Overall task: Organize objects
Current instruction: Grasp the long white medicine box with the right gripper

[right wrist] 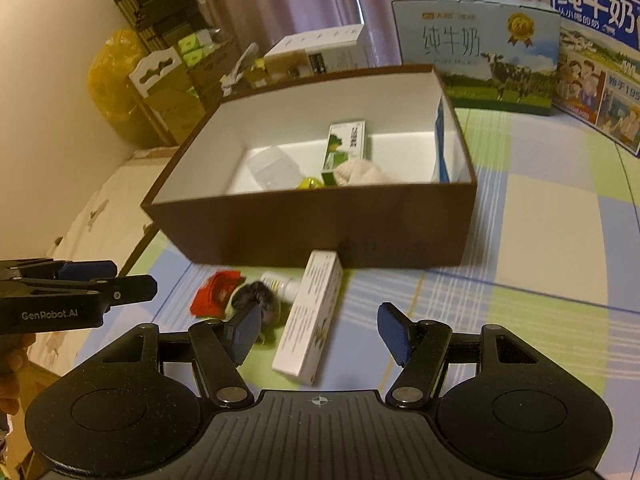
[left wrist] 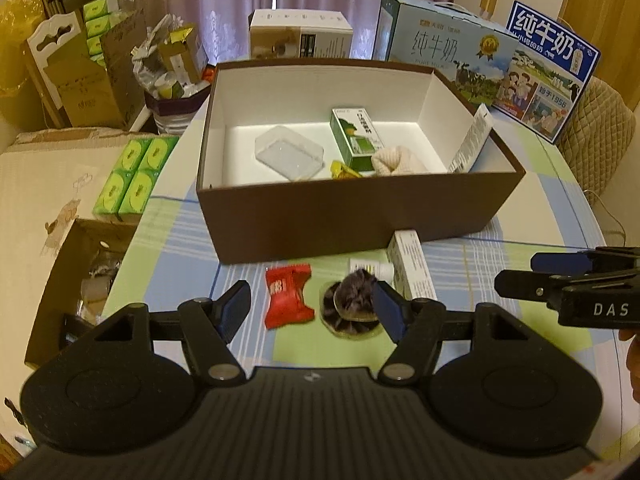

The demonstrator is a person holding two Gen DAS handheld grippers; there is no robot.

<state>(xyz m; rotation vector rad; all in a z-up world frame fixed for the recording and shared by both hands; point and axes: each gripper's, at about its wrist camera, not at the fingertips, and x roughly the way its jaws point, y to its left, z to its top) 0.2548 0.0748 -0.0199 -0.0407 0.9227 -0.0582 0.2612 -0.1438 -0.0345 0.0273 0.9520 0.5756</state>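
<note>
Both grippers hang over the table's near edge with jaws parted and nothing between them. Ahead of the left gripper (left wrist: 312, 310) and between its fingers' line of sight lie a red packet (left wrist: 287, 295) and, just right of it, a dark scrunchie (left wrist: 352, 308), which sits close against the right-hand pad. Ahead of the right gripper (right wrist: 320, 334) lies a long white carton (right wrist: 312, 316), one end touching the brown box (left wrist: 320, 224); a small white bottle (right wrist: 280, 283) is wedged between carton and scrunchie. Farther ahead, the box already holds a clear tray (left wrist: 289, 152), a green drink carton (left wrist: 354, 136), a yellow wrapper (left wrist: 342, 169), a cream cloth (left wrist: 394, 160) and a leaflet-like carton leaning on its right wall.

The risks, as I judge them: the four loose things crowd each other, so closing on the scrunchie could nudge the packet or roll the bottle away. The carton is wide for a half-spread jaw, and a grip near one end could let it swing and knock the box. The two grippers work close together and could clash.

Readable writing: "DAS" on the right gripper's side seen from the left view, "GenRobot.AI" on the left gripper's side seen from the right view. Beyond the box, the pale milk case (left wrist: 444, 48) reads "纯牛奶" and "PURE MILK"; the blue case (left wrist: 548, 68) reads "纯牛奶" and "1956".
</note>
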